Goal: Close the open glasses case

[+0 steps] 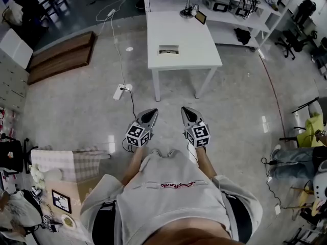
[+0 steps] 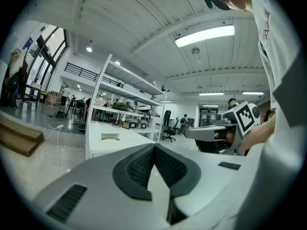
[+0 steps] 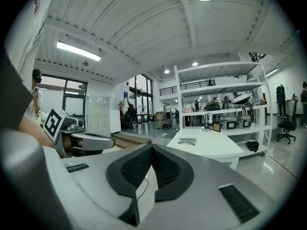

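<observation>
The glasses case is a small light box lying open on the white table, well ahead of me across bare floor. It shows small in the left gripper view and in the right gripper view. I hold both grippers level and close to my chest, side by side, pointing at the table. The tips of my left gripper meet with nothing between them. My right gripper is likewise shut and empty. Both are far from the case.
A white shelf unit with equipment stands behind the table. A power strip and its cable lie on the floor between me and the table. A wooden platform lies at the left. Chairs and a seated person are at the right.
</observation>
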A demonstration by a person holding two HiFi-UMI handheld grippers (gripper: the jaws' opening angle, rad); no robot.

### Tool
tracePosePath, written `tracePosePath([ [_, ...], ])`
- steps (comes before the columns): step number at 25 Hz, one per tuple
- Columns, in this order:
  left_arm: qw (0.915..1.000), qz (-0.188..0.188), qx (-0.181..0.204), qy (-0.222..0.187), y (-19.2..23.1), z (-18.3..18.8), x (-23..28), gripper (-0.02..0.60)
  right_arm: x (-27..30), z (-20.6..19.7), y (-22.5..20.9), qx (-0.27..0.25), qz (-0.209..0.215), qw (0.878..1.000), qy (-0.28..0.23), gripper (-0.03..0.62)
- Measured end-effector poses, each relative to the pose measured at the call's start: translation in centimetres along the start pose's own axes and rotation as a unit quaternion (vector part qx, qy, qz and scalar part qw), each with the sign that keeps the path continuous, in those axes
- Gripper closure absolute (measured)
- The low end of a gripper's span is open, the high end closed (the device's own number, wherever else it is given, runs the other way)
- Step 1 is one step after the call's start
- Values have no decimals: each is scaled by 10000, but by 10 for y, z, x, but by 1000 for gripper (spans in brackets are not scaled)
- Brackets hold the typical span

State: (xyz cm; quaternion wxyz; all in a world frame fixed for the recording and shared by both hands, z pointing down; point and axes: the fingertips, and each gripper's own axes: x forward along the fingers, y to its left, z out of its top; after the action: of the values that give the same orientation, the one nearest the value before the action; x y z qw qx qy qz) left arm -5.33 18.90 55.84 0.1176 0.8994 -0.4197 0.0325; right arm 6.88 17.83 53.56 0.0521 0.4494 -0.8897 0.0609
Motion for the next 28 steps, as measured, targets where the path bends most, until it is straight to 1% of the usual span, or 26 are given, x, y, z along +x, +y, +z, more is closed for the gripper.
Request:
tracePosePath([
  [11, 9999, 64, -90, 56, -16, -11, 14, 558, -4, -8, -14, 48, 156, 9999, -10, 576],
  [21, 9999, 16, -68, 83, -22, -14, 37, 558, -6, -12, -33, 75, 167, 9998, -1, 576],
  [28, 10000, 47, -60, -32, -22, -9, 54, 558, 0, -14, -45, -9, 246, 9997, 37, 576],
])
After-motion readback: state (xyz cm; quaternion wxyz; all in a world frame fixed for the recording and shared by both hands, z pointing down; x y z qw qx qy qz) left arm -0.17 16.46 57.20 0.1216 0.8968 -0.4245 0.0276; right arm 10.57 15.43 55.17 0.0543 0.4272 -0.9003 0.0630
